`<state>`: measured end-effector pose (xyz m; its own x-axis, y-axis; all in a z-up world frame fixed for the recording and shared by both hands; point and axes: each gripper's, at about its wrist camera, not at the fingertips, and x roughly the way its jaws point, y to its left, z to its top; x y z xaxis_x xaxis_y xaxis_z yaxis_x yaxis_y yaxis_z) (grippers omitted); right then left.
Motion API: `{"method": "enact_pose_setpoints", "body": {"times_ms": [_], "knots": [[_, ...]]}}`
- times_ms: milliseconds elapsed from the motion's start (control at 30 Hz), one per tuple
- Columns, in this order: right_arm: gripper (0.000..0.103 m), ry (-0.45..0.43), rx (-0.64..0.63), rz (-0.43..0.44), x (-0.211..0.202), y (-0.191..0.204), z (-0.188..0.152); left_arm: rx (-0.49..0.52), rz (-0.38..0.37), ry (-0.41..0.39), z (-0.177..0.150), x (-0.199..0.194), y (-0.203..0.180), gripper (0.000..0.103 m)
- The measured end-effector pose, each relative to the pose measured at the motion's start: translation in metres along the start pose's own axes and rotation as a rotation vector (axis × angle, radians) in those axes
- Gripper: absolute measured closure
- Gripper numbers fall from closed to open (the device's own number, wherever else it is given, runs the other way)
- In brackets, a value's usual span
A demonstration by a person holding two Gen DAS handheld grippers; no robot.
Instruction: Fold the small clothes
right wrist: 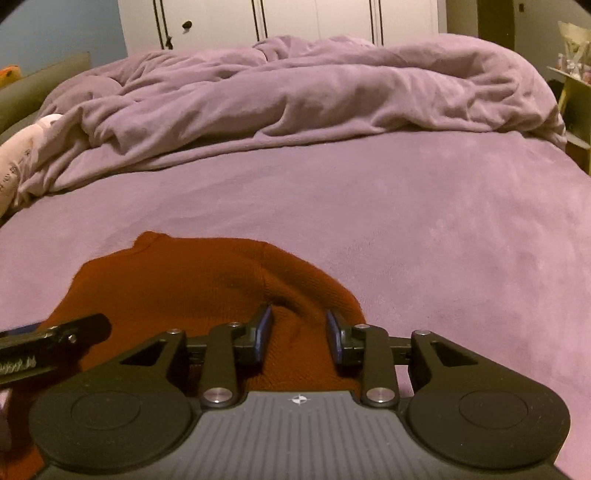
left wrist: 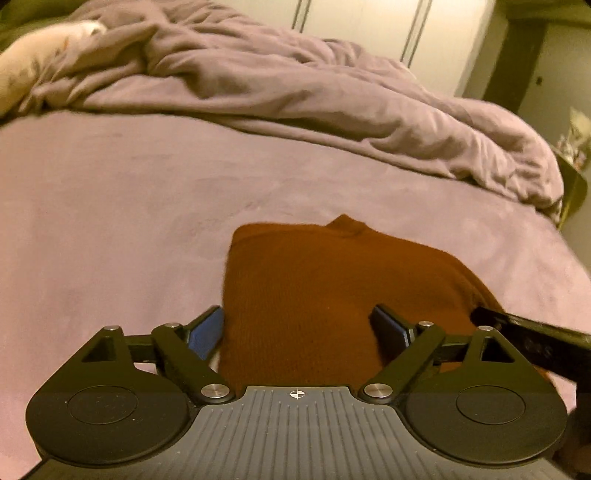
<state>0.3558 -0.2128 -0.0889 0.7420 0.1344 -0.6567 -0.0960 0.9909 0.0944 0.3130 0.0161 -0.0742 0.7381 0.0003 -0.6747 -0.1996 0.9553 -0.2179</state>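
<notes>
Rust-brown knit sweater (left wrist: pixel 332 288) lies flat on the purple bed sheet (left wrist: pixel 110 206), near the front edge of the bed, collar (left wrist: pixel 345 223) pointing away toward the rumpled purple duvet (left wrist: pixel 295 92). Its left edge looks folded straight in the left wrist view; in the right wrist view the right side bunches into a raised fold (right wrist: pixel 295 284).

Left gripper (left wrist: pixel 297 332) jaws spread wide, low over the near part of the sweater; left blue pad (left wrist: pixel 207 332) sits at the sweater's left edge, right pad over the knit, nothing pinched between them.

Right gripper (right wrist: pixel 299 336) jaws narrower, partly apart, with a gap between the blue pads (right wrist: pixel 264 332). Sweater fabric shows in the gap, pads not seen pressing on it, so no grip visible.

Each gripper's black finger shows at the side edge of the other's view, both just beside each other over the sweater.

Pale printed pillow (right wrist: pixel 18 162) at far left under the duvet. White wardrobe doors (right wrist: pixel 295 18) behind the bed, small yellow-green side table (right wrist: pixel 576 92) at right
</notes>
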Motion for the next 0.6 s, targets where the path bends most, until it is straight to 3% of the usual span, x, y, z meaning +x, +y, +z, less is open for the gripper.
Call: {"method": "enact_pose_setpoints", "body": {"times_ms": [233,333,433,600], "knots": [[0.073,-0.073,-0.018,0.086,-0.093,0.0,-0.046,-0.028,-0.06,0.034,-0.027,-0.07,0.014,0.014],[0.072,-0.084,-0.042,0.031,-0.109,0.002,-0.068,-0.003,-0.05,0.047,-0.046,-0.087,0.014,0.014],[0.072,-0.063,-0.021,0.038,-0.111,-0.002,-0.075,0.027,-0.03,0.052,-0.055,-0.086,0.013,0.011],[0.049,-0.067,-0.103,-0.026,-0.097,0.0,-0.074,-0.035,-0.021,0.121,-0.048,-0.088,0.018,0.006]]}}
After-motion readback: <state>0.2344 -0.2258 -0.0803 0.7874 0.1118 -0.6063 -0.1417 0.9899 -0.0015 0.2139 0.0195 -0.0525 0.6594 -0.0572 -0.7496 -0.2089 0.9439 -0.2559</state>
